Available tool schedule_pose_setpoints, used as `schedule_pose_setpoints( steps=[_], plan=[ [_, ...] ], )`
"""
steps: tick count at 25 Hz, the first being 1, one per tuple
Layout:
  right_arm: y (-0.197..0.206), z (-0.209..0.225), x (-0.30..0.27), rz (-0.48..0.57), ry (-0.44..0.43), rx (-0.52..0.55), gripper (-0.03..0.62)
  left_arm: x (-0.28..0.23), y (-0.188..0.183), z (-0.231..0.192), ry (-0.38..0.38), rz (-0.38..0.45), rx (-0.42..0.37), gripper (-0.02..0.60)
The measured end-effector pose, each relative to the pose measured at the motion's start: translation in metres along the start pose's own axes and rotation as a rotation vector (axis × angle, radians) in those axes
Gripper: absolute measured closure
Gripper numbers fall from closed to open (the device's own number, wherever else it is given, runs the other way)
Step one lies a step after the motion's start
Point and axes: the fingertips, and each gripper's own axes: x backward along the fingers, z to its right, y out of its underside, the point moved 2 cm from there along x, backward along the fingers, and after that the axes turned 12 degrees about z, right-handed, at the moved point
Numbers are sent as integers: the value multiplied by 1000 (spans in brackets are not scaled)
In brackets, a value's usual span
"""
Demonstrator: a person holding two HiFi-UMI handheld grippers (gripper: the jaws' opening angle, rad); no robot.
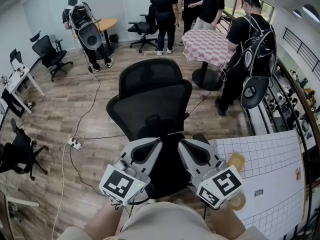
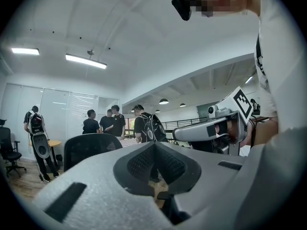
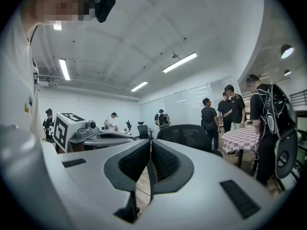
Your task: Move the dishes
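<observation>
Head view: nearest us, the left gripper (image 1: 154, 144) and right gripper (image 1: 184, 144), grey moulded shells with checkered cubes, are held level close to the body above a black mesh chair (image 1: 150, 99), we judge to clear it; the dishes (image 1: 236, 160), tan and round, lie on the gridded table (image 1: 270, 154) beside the right gripper. Left gripper view: ribbed dark pads (image 2: 139, 164) clenched on nothing. Right gripper view: we record the same, closed tight and empty.

Bright ceiling strip lights (image 2: 86, 61), sharp frames, strong fisheye bending at edges.
</observation>
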Motion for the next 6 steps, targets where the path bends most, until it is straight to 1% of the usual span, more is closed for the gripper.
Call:
schedule_pose_setpoints(
  steps=[3, 6],
  plan=[
    [-3, -3, 3, -1, -5, 18, 566, 1, 2, 4, 4, -3, 18, 568],
    [-6, -3, 7, 7, -10, 31, 566, 1, 5, 7, 15, 3, 9, 568]
  ],
)
